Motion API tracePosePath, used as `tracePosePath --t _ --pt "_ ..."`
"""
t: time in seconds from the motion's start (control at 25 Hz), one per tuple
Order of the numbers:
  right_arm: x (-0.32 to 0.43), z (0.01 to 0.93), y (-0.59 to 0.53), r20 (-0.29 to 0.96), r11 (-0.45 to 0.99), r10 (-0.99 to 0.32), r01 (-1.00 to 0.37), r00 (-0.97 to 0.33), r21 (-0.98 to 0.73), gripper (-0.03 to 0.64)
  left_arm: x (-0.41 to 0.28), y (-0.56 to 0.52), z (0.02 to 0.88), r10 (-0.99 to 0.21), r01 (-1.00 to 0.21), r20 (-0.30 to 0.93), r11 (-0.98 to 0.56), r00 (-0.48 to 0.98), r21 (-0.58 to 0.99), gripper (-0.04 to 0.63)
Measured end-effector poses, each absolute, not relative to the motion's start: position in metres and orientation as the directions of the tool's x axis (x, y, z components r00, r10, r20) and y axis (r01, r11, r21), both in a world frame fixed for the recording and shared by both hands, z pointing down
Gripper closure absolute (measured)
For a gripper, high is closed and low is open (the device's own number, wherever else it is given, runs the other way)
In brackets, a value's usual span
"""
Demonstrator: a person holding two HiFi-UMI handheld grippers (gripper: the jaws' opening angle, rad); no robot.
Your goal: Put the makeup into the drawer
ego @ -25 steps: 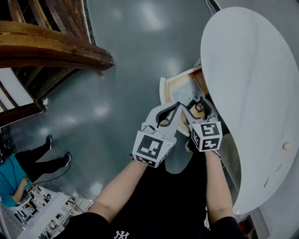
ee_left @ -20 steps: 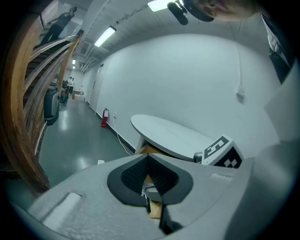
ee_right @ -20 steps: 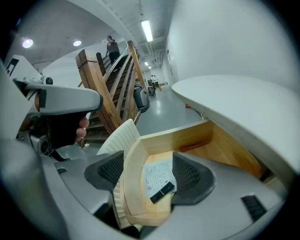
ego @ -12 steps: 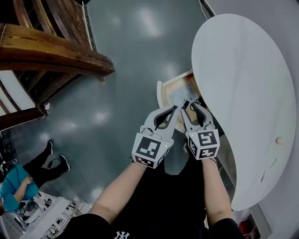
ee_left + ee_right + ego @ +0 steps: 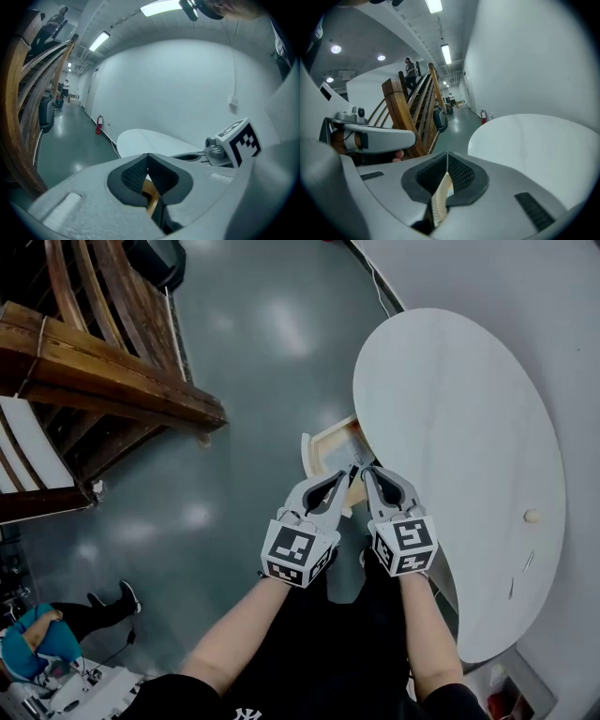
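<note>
Nearest the head camera, two bare forearms (image 5: 427,622) reach up the frame from a black top, each carrying one of my grippers behind its marker cube.

(a) The left gripper (image 5: 349,473): in its own view I read the ribbed black pads closed tip to tip, clenched with nothing pinched. A sliver of gold-brown shows through the slot beneath them, and I cannot tell what it belongs to.

(b) The right gripper (image 5: 367,471): likewise clenched, pads meeting at the tips. A cream, ribbed edge shows through the slot below them, not gripped. The two grippers sit side by side, tips nearly touching.

(c) Beneath the tips, the drawer (image 5: 307,456) stands pulled open from under the near-left rim of the white oval table (image 5: 459,427). Its white front panel faces the open floor. Its wood-coloured inside shows a pale flat patch, partly covered by the grippers. The makeup I cannot pick out: neither gripper grasps it, and whatever lies in the drawer is too small to name.

(d) On the tabletop, well apart from the drawer, lies a small round beige object (image 5: 532,517).

(e) Farther off are the glossy grey floor (image 5: 253,352), a wooden staircase (image 5: 122,395) at left, and a person in a teal top (image 5: 37,648) at the lower-left corner
</note>
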State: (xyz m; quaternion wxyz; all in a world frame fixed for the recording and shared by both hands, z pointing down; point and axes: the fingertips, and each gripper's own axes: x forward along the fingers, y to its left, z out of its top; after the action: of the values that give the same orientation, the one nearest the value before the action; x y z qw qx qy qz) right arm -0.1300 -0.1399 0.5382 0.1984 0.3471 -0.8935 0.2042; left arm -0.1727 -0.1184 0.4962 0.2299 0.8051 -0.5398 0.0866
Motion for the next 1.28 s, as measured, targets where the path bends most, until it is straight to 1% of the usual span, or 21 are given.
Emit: tracePosePath --t 0.44,0.88,1.28 --pt "-0.108 0.436 -0.143 0.396 0.683 -0.592 -0.697 -0.703 -0.218 0.601 -0.14 -0.112 0.414 -0.84 -0.893 0.323 -0.361 0.436 0.269 0.588" --pt "-0.108 0.335 -0.14 0.279 0.72 -0.616 -0.67 -0.737 -0.181 0.601 -0.134 -0.107 0.326 -0.873 -0.893 0.225 -0.381 0.433 0.24 0.588" --pt "-0.11 0.271 -0.139 0.184 0.752 -0.619 -0.644 -0.763 -0.14 0.602 -0.133 -0.113 0.275 -0.894 -0.898 0.153 -0.388 0.422 0.21 0.588"
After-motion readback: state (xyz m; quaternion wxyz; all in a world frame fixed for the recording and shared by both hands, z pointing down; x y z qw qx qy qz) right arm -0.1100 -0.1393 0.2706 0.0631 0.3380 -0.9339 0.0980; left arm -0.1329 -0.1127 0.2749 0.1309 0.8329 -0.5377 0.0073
